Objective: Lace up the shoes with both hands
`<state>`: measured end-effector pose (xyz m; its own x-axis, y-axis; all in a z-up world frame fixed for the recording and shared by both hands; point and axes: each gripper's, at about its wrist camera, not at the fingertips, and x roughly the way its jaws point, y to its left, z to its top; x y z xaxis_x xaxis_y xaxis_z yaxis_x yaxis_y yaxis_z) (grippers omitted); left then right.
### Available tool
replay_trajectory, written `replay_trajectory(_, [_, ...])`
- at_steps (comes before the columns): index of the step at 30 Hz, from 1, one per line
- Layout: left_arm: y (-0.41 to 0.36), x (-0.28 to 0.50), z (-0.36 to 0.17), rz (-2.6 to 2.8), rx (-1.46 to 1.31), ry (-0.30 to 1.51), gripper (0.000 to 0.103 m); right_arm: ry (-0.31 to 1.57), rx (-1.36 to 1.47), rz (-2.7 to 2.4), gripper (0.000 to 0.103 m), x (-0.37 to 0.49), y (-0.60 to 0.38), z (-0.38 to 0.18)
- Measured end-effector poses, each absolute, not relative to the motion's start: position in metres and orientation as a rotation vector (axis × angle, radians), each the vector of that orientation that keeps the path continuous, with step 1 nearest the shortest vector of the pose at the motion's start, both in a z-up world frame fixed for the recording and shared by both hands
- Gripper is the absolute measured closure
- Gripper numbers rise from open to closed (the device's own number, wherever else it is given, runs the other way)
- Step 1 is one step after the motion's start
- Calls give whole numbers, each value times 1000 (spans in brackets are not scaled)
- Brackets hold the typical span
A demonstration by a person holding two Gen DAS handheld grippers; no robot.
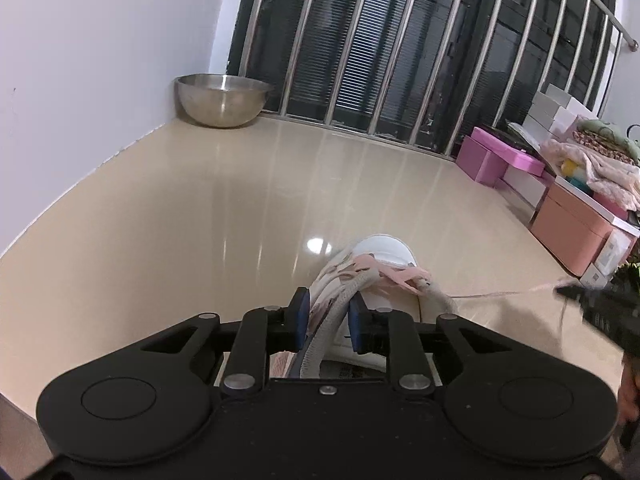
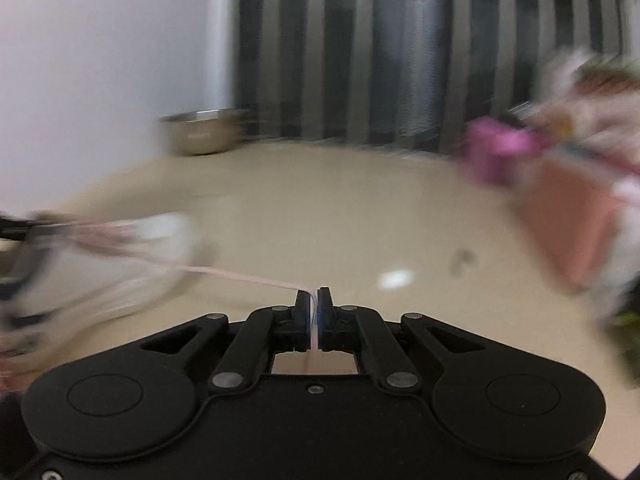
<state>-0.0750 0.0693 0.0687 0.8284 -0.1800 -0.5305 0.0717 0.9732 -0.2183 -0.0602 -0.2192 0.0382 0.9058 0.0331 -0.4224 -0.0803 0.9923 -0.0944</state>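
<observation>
- Shoe (image 1: 376,280), white with pale pink trim, sits on the glossy beige surface (image 1: 180,220) close in front of the left gripper (image 1: 329,320), toe pointing away toward the barred window (image 1: 400,40).
- Pink lace (image 1: 400,278) is bunched in loops across the top of the shoe, and one thin strand runs off to the right, pulled into a straight line.
- The left gripper has its blue-padded jaws on either side of the shoe's grey padded collar; they are clenched on that collar, holding the shoe in place.
- The right gripper (image 2: 314,308) has its jaws nearly together with the pink strand pinched between them, the lace passing down through the narrow gap and out below.
- From the right wrist view the strand stretches leftward from the jaws to the shoe, which shows there only as a white and pink blur at the left edge.
- That whole right view is smeared sideways, so fine detail of the shoe cannot be made out in it.
- In the left view the right gripper appears as a dark blurred shape at the far right, at the end of the taut lace.
- A steel bowl (image 1: 224,100) stands in the far left corner against the white wall (image 1: 100,60).
- Pink boxes (image 1: 500,160) and a salmon box (image 1: 572,236), with white boxes and folded cloth heaped on them, line the right side, well apart from the shoe.
</observation>
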Motion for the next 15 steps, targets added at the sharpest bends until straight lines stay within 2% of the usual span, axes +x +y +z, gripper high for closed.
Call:
replay_trajectory(4, [71, -72, 69, -123, -206, 584, 81, 316, -93, -113, 97, -57, -240, 63])
replay_trajectory(6, [72, -72, 68, -122, -218, 583, 81, 245, -59, -114, 89, -71, -258, 78])
replay_trajectory(7, [72, -72, 68, -122, -215, 583, 81, 245, -57, -91, 74, -74, -264, 82])
replay_trajectory(8, [71, -72, 68, -122, -212, 583, 81, 260, -61, -61, 62, -76, -269, 86])
replay_trajectory(9, [71, -72, 68, -122, -208, 582, 81, 306, -59, -27, 60, -77, -276, 85])
replay_trajectory(15, [72, -72, 69, -129, -195, 589, 81, 646, 288, 19, 60, -73, -329, 53])
